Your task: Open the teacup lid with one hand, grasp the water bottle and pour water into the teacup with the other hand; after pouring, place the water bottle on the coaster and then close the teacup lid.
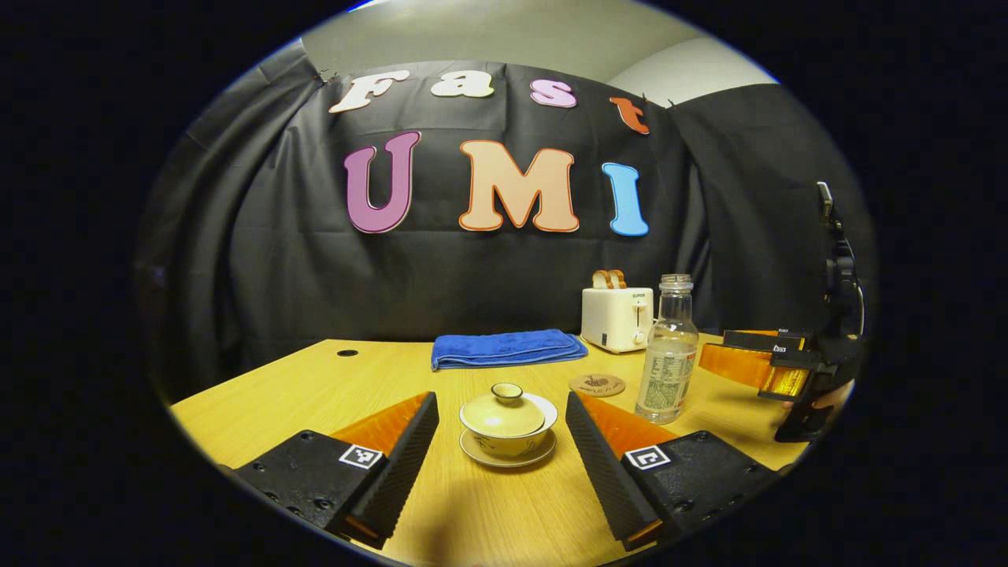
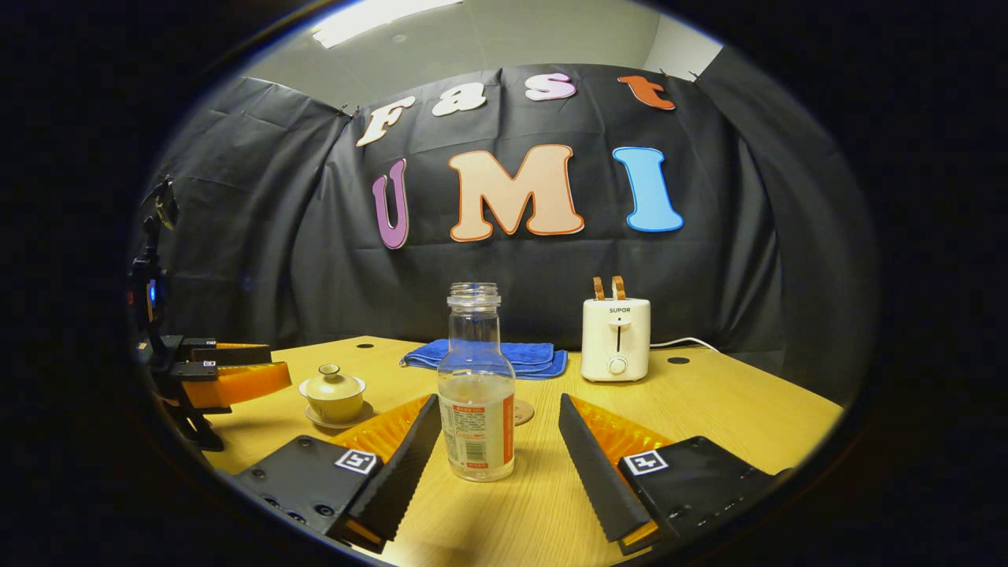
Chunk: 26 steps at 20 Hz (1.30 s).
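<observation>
Wooden bench, both tools spread wide

Left tool point(image 1: 502, 441) gapes around the lidded teacup point(image 1: 508, 429) without touching. Right tool point(image 2: 498, 453) stands released beside the uncapped water bottle point(image 2: 476, 386), whose label is too small to read. Coaster point(image 1: 597, 384) lies near; toaster point(image 2: 616, 339) reads SUPOR

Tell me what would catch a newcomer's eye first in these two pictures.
Probably the lidded teacup on its saucer, sitting on the wooden table between the open fingers of the left gripper. Next, the uncapped water bottle, partly filled, upright between the open fingers of the right gripper. Behind them sit a folded blue towel and a white toaster with toast in it.
</observation>
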Tool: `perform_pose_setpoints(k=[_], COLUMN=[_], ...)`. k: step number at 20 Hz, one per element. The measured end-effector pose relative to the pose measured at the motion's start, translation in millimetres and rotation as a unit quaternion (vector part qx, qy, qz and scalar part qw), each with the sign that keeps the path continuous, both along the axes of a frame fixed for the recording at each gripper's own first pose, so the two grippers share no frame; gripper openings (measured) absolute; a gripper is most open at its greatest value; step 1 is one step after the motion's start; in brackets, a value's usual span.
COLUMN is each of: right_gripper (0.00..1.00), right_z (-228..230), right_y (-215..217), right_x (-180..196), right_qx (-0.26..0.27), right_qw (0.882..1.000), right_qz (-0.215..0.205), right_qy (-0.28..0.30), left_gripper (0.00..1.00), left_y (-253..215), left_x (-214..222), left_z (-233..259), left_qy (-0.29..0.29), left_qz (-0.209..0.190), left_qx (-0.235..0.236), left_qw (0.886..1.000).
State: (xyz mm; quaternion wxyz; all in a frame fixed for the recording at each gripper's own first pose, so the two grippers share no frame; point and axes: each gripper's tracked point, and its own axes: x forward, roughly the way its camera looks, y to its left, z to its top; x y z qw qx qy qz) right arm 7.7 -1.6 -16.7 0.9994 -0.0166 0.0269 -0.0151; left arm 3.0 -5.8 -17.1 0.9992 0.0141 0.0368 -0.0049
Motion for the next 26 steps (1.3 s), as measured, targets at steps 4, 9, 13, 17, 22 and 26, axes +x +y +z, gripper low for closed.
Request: perform_pose_setpoints(k=[4, 9, 13, 17, 22, 26], right_gripper=[0.96, 0.94, 0.96, 0.99, 0.94, 0.94], right_z=[-1, -1, -1, -1, -1, 0], right_y=[0, 0, 0, -1, -1, -1], right_x=[0, 1, 1, 1, 1, 0], right_qx=[0.000, 0.000, 0.000, 0.000, 0.000, 0.000], right_qw=[1.000, 1.000, 1.000, 1.000, 1.000, 1.000], right_qz=[0.000, 0.000, 0.000, 0.000, 0.000, 0.000], right_qy=[0.001, -0.001, 0.000, 0.000, 0.000, 0.000], left_gripper=[0.95, 0.95, 0.95, 0.95, 0.96, 0.95], left_y=[2, 5, 5, 5, 5, 4], left_x=[0, 0, 1, 9, 27, 36], left_z=[-1, 2, 1, -1, -3, -4], left_qy=[0.003, -0.002, -0.001, 0.002, 0.004, 0.005], left_qz=[0.007, 0.019, 0.020, 0.019, 0.019, 0.016], left_qx=[0.000, 0.001, 0.002, 0.002, 0.002, 0.002], left_qw=[1.000, 1.000, 1.000, 1.000, 1.000, 1.000])
